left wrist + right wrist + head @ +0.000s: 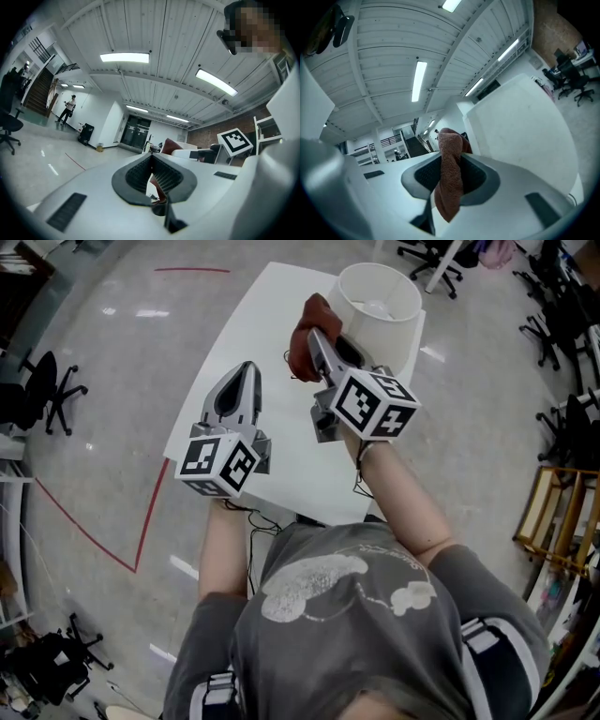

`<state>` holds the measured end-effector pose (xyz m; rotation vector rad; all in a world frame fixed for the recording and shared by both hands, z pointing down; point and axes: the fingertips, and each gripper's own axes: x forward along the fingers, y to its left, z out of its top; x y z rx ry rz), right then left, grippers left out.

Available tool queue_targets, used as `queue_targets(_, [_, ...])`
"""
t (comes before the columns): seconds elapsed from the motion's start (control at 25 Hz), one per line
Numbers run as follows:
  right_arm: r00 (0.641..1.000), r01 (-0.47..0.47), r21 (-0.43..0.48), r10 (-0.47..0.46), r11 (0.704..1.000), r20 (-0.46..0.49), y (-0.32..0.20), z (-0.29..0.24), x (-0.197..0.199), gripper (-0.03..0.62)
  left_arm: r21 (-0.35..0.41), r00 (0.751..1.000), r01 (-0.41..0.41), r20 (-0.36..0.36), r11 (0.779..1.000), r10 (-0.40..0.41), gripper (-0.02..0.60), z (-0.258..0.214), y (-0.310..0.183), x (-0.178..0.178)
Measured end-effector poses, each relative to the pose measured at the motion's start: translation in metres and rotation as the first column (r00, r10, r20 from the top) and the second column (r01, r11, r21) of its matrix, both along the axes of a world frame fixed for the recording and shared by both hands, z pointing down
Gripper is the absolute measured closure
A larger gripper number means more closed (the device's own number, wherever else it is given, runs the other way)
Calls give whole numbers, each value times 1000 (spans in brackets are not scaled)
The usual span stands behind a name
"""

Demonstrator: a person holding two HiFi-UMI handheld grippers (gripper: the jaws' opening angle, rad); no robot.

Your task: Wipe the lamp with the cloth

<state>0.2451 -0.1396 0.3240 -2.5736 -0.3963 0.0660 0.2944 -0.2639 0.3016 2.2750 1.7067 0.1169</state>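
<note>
Two grippers, two different grips. Your right gripper (319, 338) is clenched on the red-brown cloth (450, 178), which bunches above the jaw tips and hangs down between them. You hold it just beside the left side of the white lamp (380, 310) on the white table (253, 334); contact with the shade can't be told. Your left gripper (247, 369) has its jaws pressed together, empty, over the table and apart from the lamp.

Cloth (449, 178) seen as rough terry pile, lamp (392, 332) shade matt white, table (253, 324) smooth and matt, floor (112, 371) polished glossy, left gripper (151, 160) shelled in smooth plastic, pads (166, 176) dark, ribbed.
</note>
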Motion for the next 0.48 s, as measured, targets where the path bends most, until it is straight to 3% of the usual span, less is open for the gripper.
queue_targets(0.48, [980, 66, 95, -82, 993, 182, -20, 103, -25, 503, 63, 997, -18, 71, 998, 13, 574, 48, 3, -29])
